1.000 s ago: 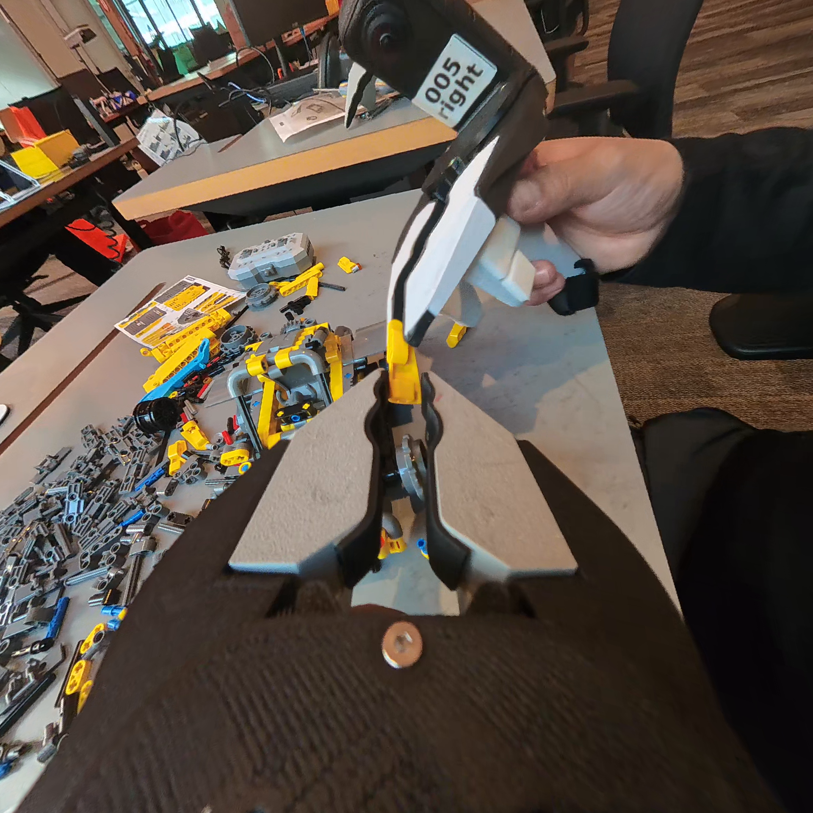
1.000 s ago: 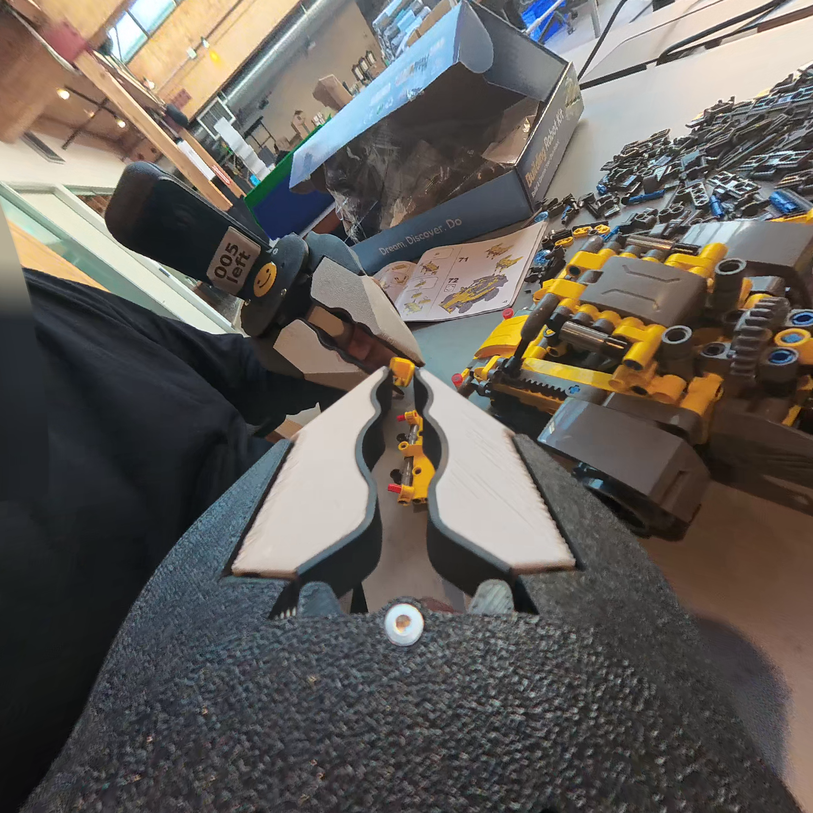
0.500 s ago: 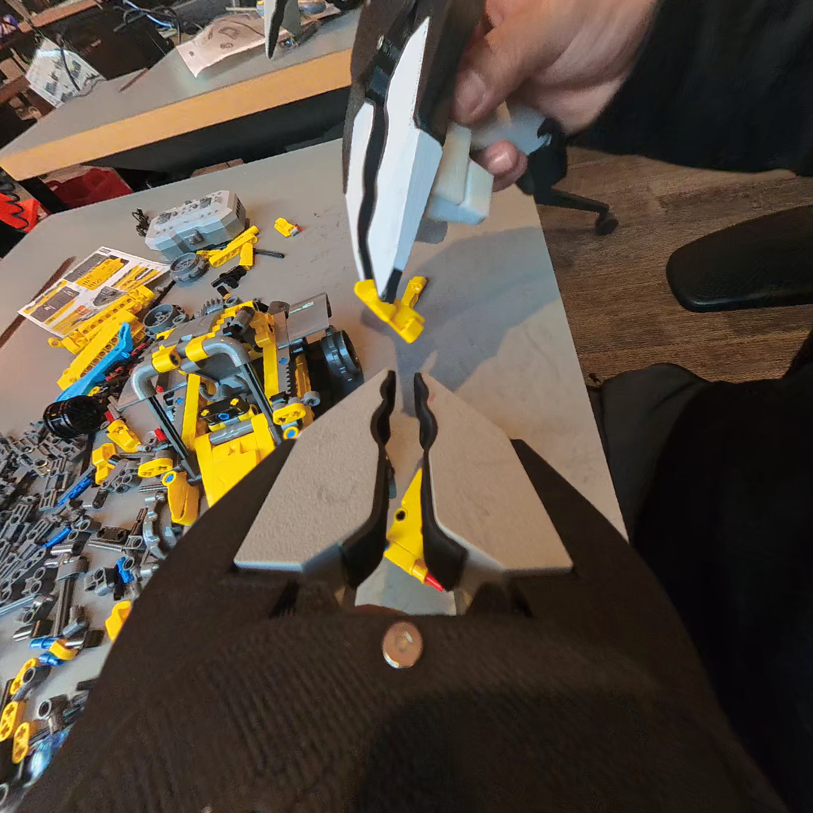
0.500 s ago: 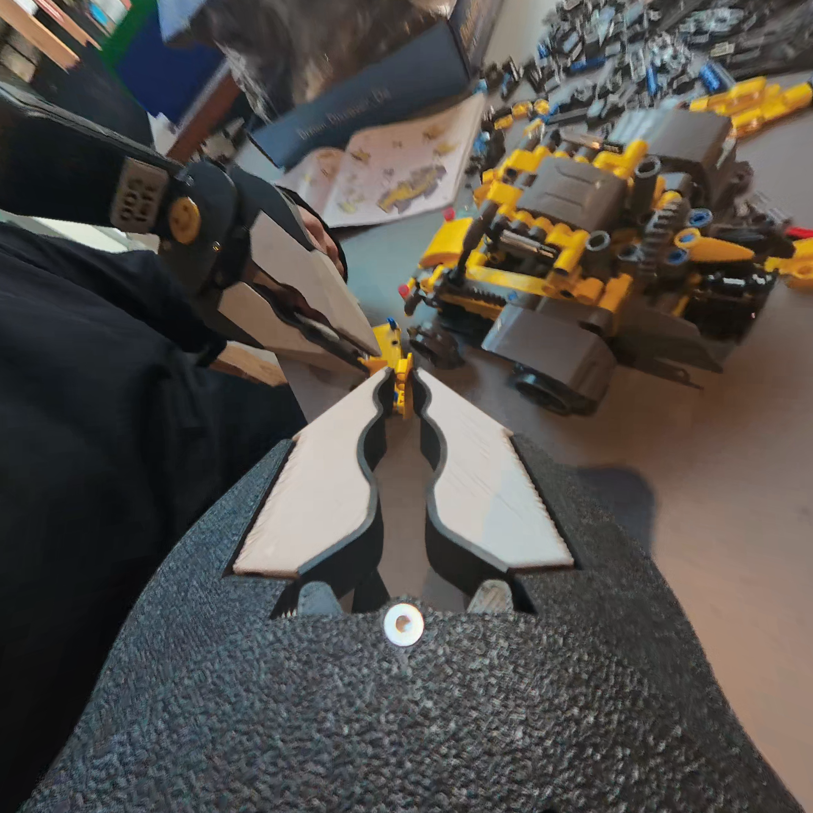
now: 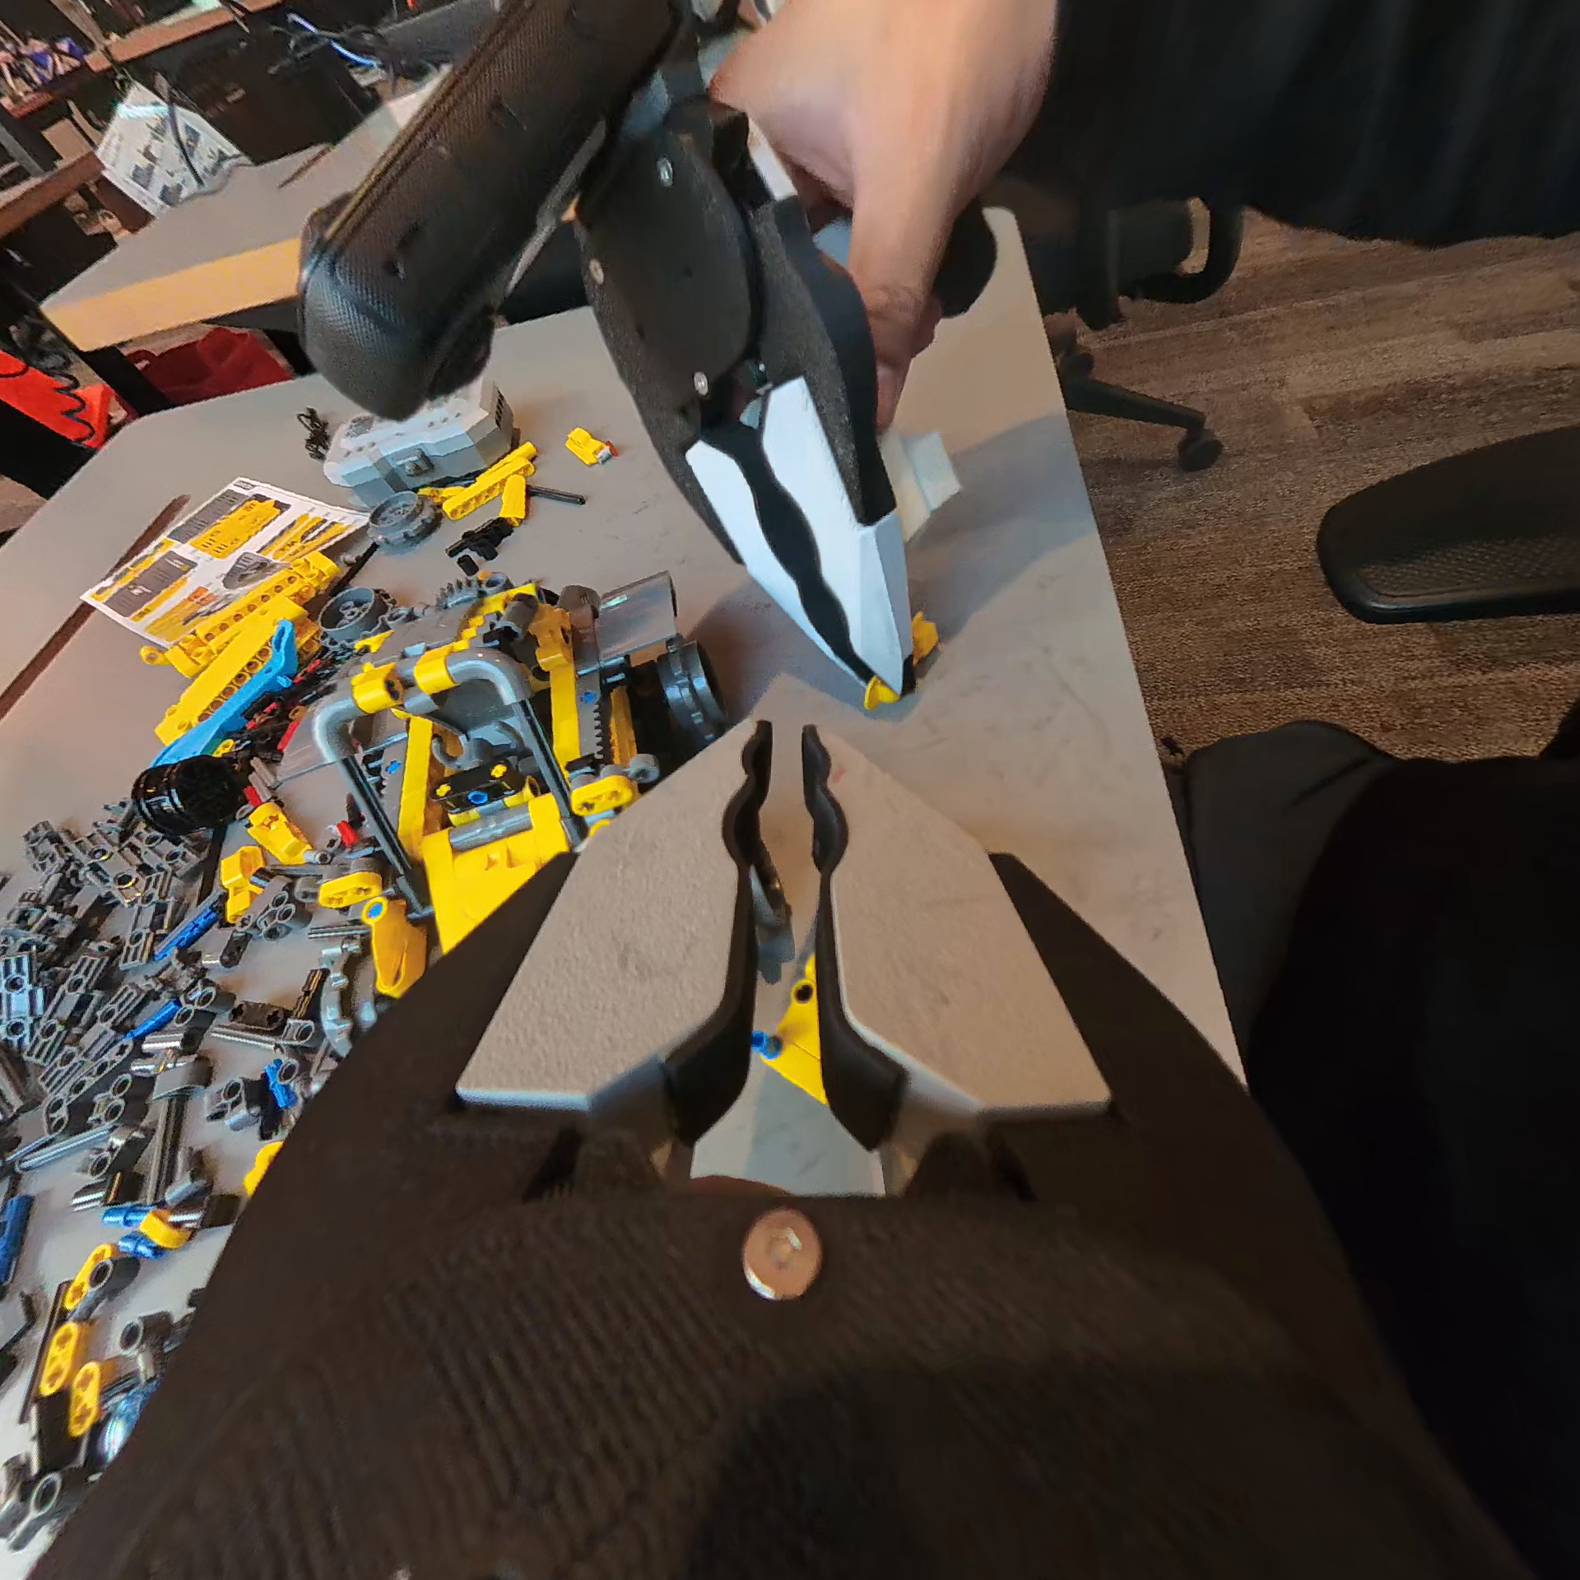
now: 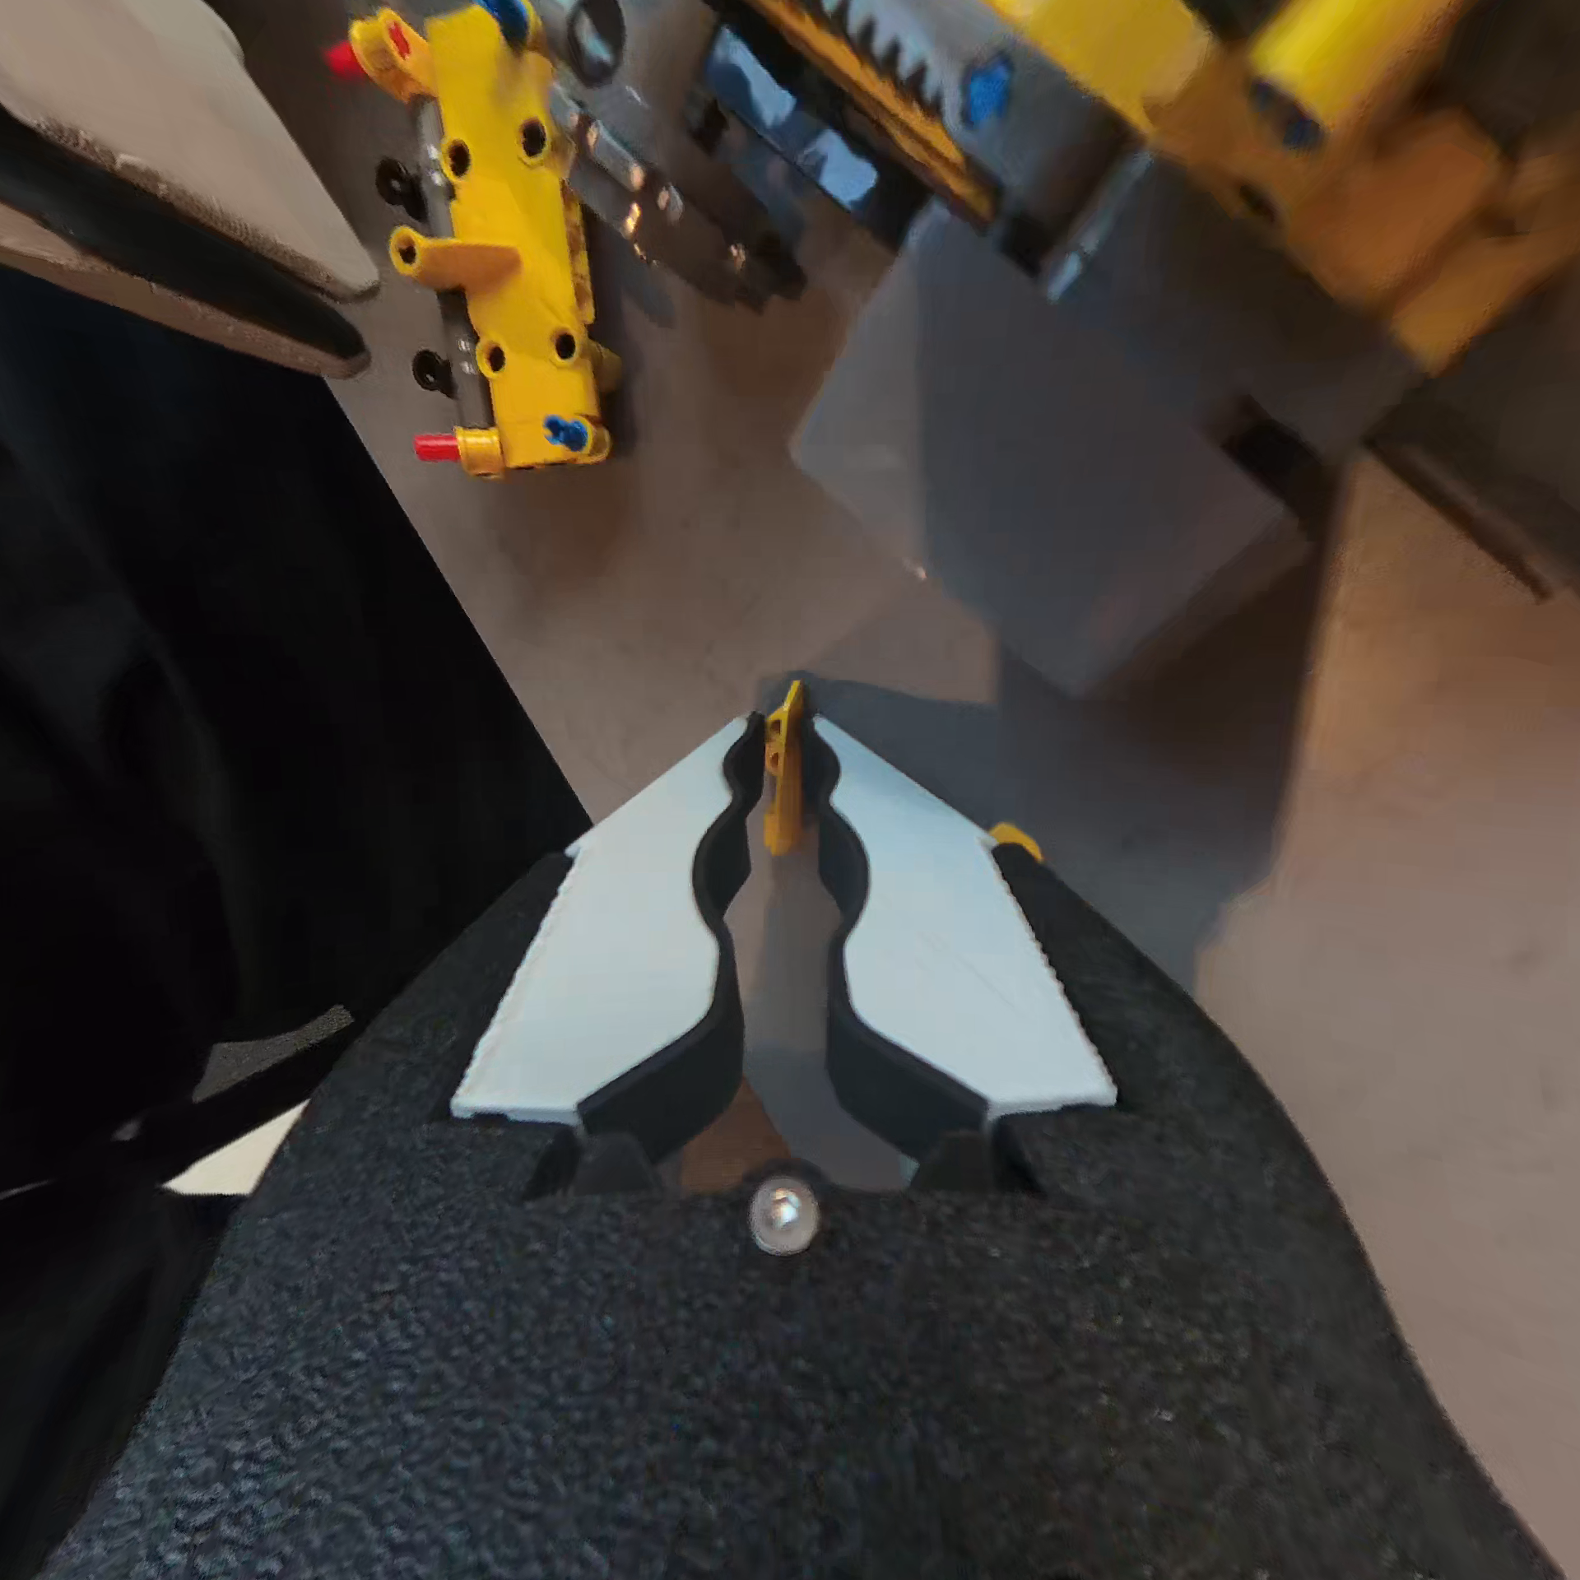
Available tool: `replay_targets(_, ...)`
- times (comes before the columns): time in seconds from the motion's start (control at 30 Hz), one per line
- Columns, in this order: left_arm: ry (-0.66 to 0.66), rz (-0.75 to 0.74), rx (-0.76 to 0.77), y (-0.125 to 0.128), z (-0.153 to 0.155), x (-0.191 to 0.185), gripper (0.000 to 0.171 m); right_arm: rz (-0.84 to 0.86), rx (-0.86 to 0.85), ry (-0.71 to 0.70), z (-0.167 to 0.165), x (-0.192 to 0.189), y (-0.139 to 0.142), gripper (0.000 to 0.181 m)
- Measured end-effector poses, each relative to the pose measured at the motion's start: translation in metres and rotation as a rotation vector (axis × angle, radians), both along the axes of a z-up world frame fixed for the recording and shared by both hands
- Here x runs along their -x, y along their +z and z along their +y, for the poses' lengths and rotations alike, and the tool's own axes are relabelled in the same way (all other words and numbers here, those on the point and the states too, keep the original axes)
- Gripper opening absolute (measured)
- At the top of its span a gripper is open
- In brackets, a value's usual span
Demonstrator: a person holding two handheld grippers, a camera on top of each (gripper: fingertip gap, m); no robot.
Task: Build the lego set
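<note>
My right gripper (image 6: 782, 727) is shut on a small yellow brick piece (image 6: 785, 769), and its tips press the piece against the grey table. It also shows in the left wrist view (image 5: 885, 675), held by a hand (image 5: 881, 128), just beyond my left gripper (image 5: 782, 744). My left gripper's jaws stand almost together with nothing between the tips. A yellow sub-assembly (image 6: 504, 256) with red and blue pins lies on the table under and beside the left gripper's fingers (image 6: 214, 197). It also shows through the finger gap in the left wrist view (image 5: 804, 1026).
A half-built yellow and grey vehicle model (image 5: 513, 735) stands left of both grippers. Loose grey, blue and yellow parts (image 5: 128, 940) cover the table's left side, with a leaflet (image 5: 222, 547) and a grey block (image 5: 427, 436) behind. The table edge (image 5: 1111, 684) runs close on the right. There is about 10 centimetres between the tips of the two grippers.
The right gripper pulled away from the left gripper's tips with the small yellow piece and came down onto the table. The yellow sub-assembly now lies on the table below the left gripper.
</note>
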State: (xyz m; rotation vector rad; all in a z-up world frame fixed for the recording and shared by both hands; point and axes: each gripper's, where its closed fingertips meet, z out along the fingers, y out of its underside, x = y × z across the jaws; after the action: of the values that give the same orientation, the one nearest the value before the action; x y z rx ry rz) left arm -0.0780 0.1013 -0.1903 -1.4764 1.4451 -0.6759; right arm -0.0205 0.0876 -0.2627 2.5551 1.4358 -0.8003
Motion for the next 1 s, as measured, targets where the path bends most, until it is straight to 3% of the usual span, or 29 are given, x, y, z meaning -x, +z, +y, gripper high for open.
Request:
replay_targets(0.07, 0.002, -0.014, 0.005, 0.002, 0.001, 0.001, 0.003, -0.002, -0.036, 0.033, 0.004, 0.002, 0.0, 0.009)
replay_targets(0.13, 0.007, -0.012, 0.013, 0.001, 0.003, 0.001, 0.003, 0.01, -0.077, 0.024, 0.01, -0.001, 0.006, 0.023)
replay_targets(0.23, 0.009, -0.01, 0.013, 0.001, 0.003, 0.002, 0.003, 0.061, -0.126, -0.053, 0.018, -0.012, 0.024, 0.031)
replay_targets(0.4, 0.012, -0.011, 0.012, 0.002, 0.004, 0.003, 0.003, 0.103, -0.321, -0.21, 0.031, -0.048, 0.049, 0.028)
replay_targets(0.53, 0.004, -0.01, 0.011, 0.002, 0.002, 0.002, 0.003, 0.091, -0.37, -0.215, 0.018, -0.061, 0.034, 0.026)
replay_targets(0.73, 0.001, 0.02, 0.014, -0.006, 0.002, 0.0, 0.003, 0.189, -0.468, -0.099, -0.004, -0.022, 0.019, 0.025)
replay_targets(0.93, 0.002, 0.024, 0.019, -0.008, 0.003, 0.001, 0.003, 0.226, -0.343, -0.167, -0.003, -0.015, 0.007, 0.006)
replay_targets(1.0, -0.002, 0.025, 0.024, -0.008, 0.002, 0.0, 0.002, 0.276, -0.185, -0.219, -0.007, -0.013, 0.01, 0.006)
